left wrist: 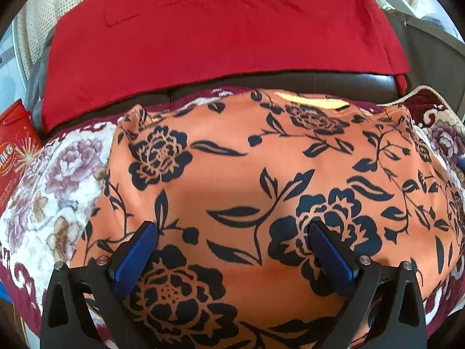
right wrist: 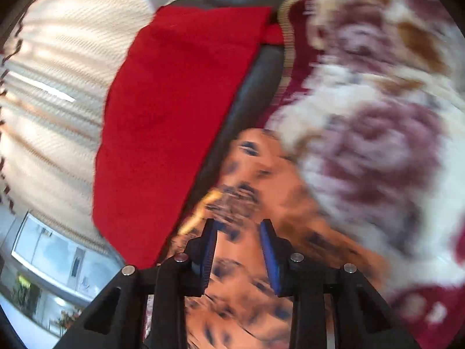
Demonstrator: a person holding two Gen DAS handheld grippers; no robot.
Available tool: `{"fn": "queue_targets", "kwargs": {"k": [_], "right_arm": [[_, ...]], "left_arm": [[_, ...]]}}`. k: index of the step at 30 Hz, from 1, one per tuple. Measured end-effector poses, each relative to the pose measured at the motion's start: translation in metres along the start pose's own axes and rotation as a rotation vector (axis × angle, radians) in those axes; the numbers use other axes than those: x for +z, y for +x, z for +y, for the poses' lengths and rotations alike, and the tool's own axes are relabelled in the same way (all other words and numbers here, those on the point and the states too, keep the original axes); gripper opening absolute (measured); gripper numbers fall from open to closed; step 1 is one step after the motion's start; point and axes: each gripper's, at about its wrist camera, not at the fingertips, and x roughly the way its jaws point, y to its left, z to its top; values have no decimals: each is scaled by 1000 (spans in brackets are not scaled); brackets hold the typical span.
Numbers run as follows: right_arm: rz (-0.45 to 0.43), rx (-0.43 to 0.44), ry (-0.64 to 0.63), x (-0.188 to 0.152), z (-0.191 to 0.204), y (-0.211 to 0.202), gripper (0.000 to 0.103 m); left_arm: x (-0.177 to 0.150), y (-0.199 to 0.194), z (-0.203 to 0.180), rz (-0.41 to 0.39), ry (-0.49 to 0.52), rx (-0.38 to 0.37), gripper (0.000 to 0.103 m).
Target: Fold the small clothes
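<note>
The orange flowered garment (left wrist: 232, 174) lies spread flat on the floral blanket (left wrist: 52, 180), near the red cloth (left wrist: 218, 29); no fold visible yet. Left gripper (left wrist: 232, 229) fingers wide apart above it. Right gripper (right wrist: 239, 226) fingers narrowed, gripping nothing, fabric blurred beneath.

Place: we see a home, most likely a living room.
Seating: a dark leather sofa (left wrist: 290, 83) runs across the left wrist view, with a red cloth (left wrist: 221, 26) draped over its back.
Cover: a plush floral blanket (left wrist: 55, 186) in cream, mauve and maroon lies spread on the seat.
Window: cream dotted curtains (right wrist: 58, 87) hang behind the sofa, with daylight coming through.
Clutter: a red printed packet (left wrist: 14, 148) sits at the left edge.
</note>
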Motion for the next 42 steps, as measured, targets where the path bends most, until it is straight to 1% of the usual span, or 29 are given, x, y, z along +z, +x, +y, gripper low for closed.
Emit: {"fn": "queue_targets", "kwargs": {"k": [2,4,6,7,8,10,11,12,13,14,17,20,23,25,28,30,33,35,37,40,42], "right_arm": [[33,8,-51,7,19,26,34],[71,-24,-91,13,30,59,34],[131,-58,-96,17,37,92,34],[166,-83,-85,18,36,110,34],[183,-116,-78,18,34,120,34],[204,-202,-114,21,31,145,32],[218,-223,-128,23,30,153,30],[223,-223,-124,26,29,157,30],[228,-220,-112,28,31,157,30],[232,-214,-113,30,35,154,32],[209,-203,-176,29,47,139,34],[200,-192,-217,14,54,115,34],[227,-180,-262,-9,58,96,34],[242,-180,-278,-19,50,82,34],[262,-216,-300,-31,40,82,34],[256,-213,-292,-31,35,81,34],[241,-208,-287,-29,43,71,35],[233,-186,-307,-35,48,59,35],[240,-187,-324,-42,50,56,35],[253,-201,-324,-51,40,57,35],[253,-178,-311,-52,31,59,35]], "left_arm": [[4,-4,0,-27,-2,8,103],[8,-9,1,-70,-8,19,103],[11,-9,0,-85,0,34,103],[12,-7,-2,-85,12,44,103],[13,-4,-5,-78,26,50,103],[13,3,-10,-54,56,53,103],[12,6,-12,-47,68,58,103],[12,6,-13,-49,73,61,103],[12,6,-13,-54,72,58,103],[12,6,-13,-53,70,55,103],[11,8,-11,-48,58,45,103],[12,7,-9,-52,57,47,103],[11,8,-10,-57,57,51,103],[12,9,-10,-57,54,50,103],[11,8,-10,-55,50,48,103],[10,9,-10,-55,49,46,103],[11,9,-10,-54,49,46,103],[11,9,-10,-54,49,47,103],[11,8,-10,-53,52,47,103],[12,4,-6,-52,51,38,103],[17,-3,4,-66,46,48,103]]}}
